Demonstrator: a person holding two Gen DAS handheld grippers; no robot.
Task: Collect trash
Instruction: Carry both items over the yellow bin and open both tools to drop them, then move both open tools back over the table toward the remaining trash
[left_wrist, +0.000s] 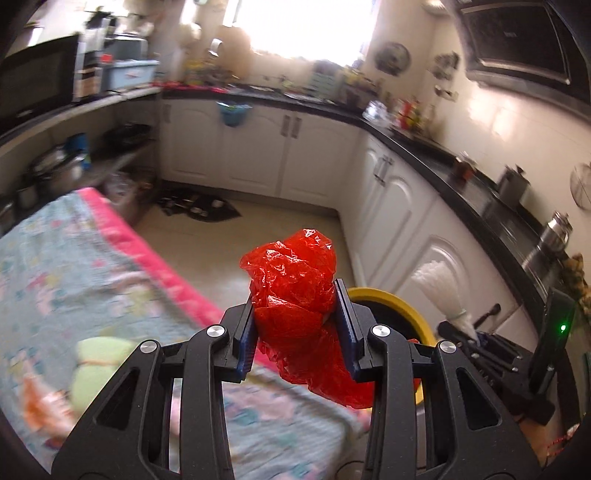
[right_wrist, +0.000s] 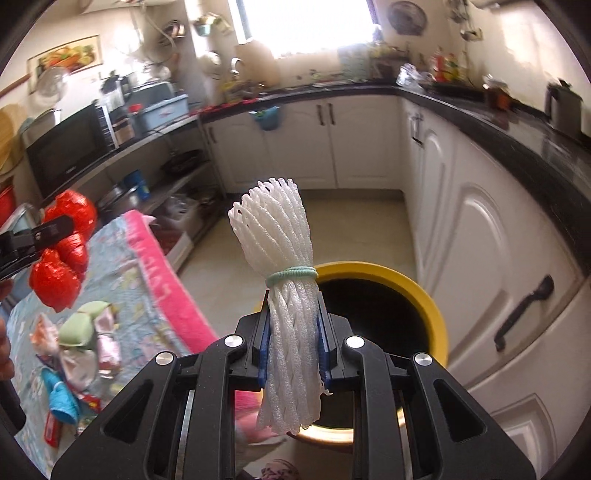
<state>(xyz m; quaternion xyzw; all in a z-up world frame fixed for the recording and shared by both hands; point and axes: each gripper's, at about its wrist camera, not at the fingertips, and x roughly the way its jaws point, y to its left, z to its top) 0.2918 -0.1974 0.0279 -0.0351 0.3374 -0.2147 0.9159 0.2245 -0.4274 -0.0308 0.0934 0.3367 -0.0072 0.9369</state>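
My left gripper (left_wrist: 299, 325) is shut on a crumpled red plastic bag (left_wrist: 295, 280), held in the air above the table edge. The bag also shows at the left in the right wrist view (right_wrist: 66, 240). My right gripper (right_wrist: 293, 347) is shut on a white foam net bundle (right_wrist: 280, 236) tied with a pale green band, held over the near rim of a yellow-rimmed bin (right_wrist: 406, 288). The bin (left_wrist: 391, 299) and the foam bundle (left_wrist: 443, 288) show at the right in the left wrist view.
A table with a blue floral cloth with a pink border (right_wrist: 147, 258) holds several wrappers and scraps (right_wrist: 81, 350). White cabinets (right_wrist: 480, 240) with a black counter stand right and behind. A dark mat (left_wrist: 199, 206) lies on the floor.
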